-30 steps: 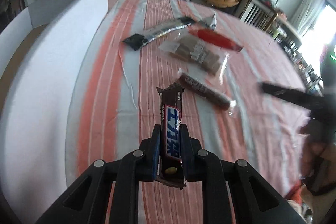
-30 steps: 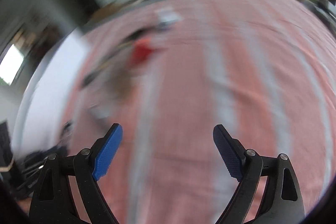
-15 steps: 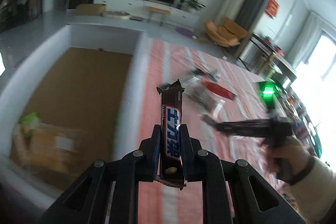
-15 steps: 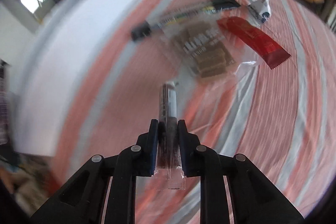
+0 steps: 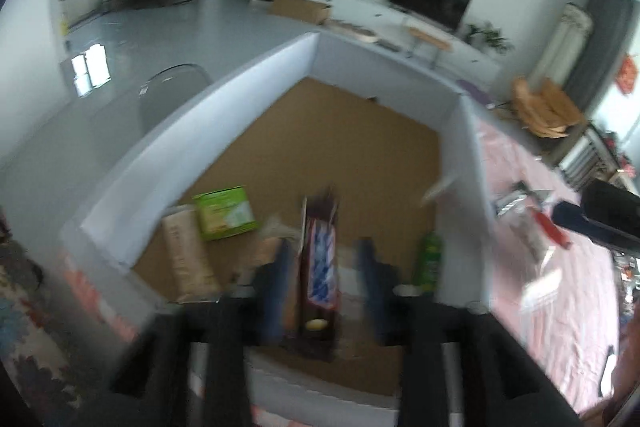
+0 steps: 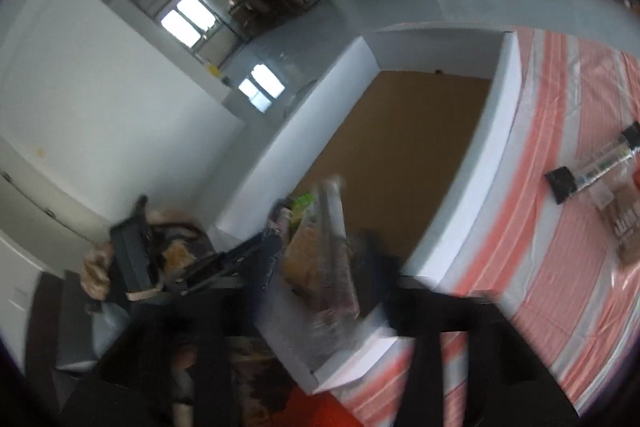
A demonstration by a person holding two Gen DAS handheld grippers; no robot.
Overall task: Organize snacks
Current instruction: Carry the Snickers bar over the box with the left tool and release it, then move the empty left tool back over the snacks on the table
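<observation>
While both frames are pretty smeared, you can see the left gripper (image 5: 322, 267) over the white box (image 5: 224, 95), its jaws spread apart on either side of a brown chocolate bar (image 5: 320, 263) with a blue-and-white label; can't tell if either finger touches it. Down on the box's brown floor sit a green carton (image 5: 225, 213), a tan packet (image 5: 188, 255) right beside it, and a green bottle (image 5: 430, 259) against the right wall. The right gripper (image 6: 320, 259) has a clear-wrapped snack bar (image 6: 334, 239) between its fingers above the box's near corner, but blur hides whether it's actually pinched. More snacks (image 6: 592, 167) lie on the striped tablecloth (image 6: 540, 227).
</observation>
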